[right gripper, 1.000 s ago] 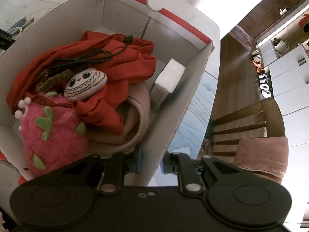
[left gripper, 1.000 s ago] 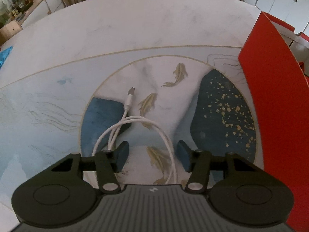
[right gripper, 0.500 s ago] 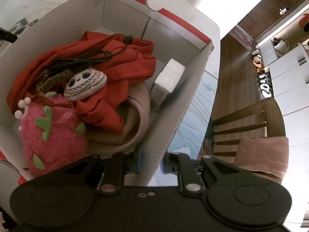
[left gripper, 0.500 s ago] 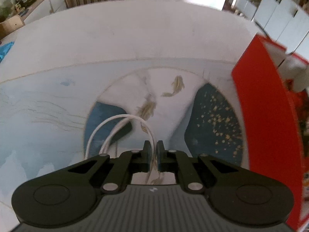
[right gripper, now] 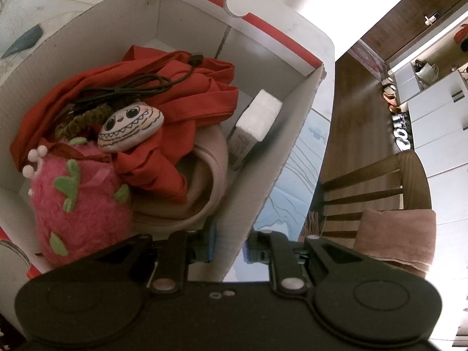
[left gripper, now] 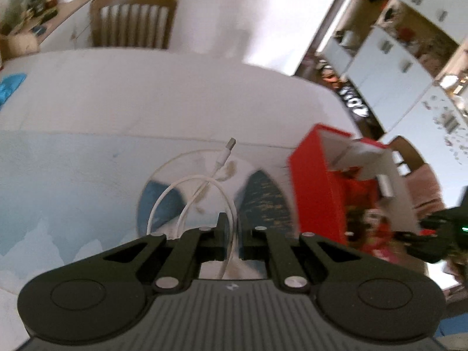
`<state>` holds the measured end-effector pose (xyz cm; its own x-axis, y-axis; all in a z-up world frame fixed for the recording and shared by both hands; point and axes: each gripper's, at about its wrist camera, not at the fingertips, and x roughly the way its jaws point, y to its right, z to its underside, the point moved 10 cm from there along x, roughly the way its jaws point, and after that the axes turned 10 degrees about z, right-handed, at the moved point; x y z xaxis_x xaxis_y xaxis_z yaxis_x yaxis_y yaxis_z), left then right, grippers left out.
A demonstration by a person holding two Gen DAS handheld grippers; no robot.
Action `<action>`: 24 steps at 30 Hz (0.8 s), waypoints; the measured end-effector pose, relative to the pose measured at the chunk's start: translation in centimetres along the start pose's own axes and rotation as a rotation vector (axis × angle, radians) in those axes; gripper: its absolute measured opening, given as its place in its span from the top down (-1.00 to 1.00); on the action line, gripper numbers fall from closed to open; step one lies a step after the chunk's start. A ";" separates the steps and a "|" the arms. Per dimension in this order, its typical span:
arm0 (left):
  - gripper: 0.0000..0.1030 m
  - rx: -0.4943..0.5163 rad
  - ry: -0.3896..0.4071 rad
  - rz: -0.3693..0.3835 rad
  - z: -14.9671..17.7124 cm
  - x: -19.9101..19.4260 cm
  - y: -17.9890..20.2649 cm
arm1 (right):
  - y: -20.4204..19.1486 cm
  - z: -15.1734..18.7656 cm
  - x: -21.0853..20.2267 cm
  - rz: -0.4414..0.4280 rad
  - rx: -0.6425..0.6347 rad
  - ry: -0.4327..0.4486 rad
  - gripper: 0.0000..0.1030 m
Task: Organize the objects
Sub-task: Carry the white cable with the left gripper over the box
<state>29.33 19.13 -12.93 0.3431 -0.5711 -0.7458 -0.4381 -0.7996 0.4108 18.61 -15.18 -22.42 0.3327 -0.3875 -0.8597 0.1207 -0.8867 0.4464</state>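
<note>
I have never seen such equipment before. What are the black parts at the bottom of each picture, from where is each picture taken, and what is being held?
No robot is here. A person holds a hand tool with two fingers, a gripper, in each hand. Each one carries a wide-angle camera looking forward along its fingers, so the black parts at the bottom are the tool itself.

The left camera's view shows the left gripper shut on a loop of the white cable, whose plug end sticks out ahead. Below is the painted table, and to the right the red box.

The right camera's view looks down into that box. The right gripper is shut on its side wall, one finger inside and one outside. Inside lie a red cloth, a pink plush toy, a cartoon-face charm and a small white carton.
</note>
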 end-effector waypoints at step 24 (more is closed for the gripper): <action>0.90 0.278 -0.041 0.317 -5.6 3.0 22.3 | 0.5 0.3 0.1 -0.028 0.019 0.009 0.72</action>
<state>25.27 -1.43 -3.09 0.1241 -0.7686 -0.6276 -0.7264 -0.5013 0.4703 18.44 -15.77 -22.31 0.3377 -0.3603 -0.8696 0.1126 -0.9017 0.4174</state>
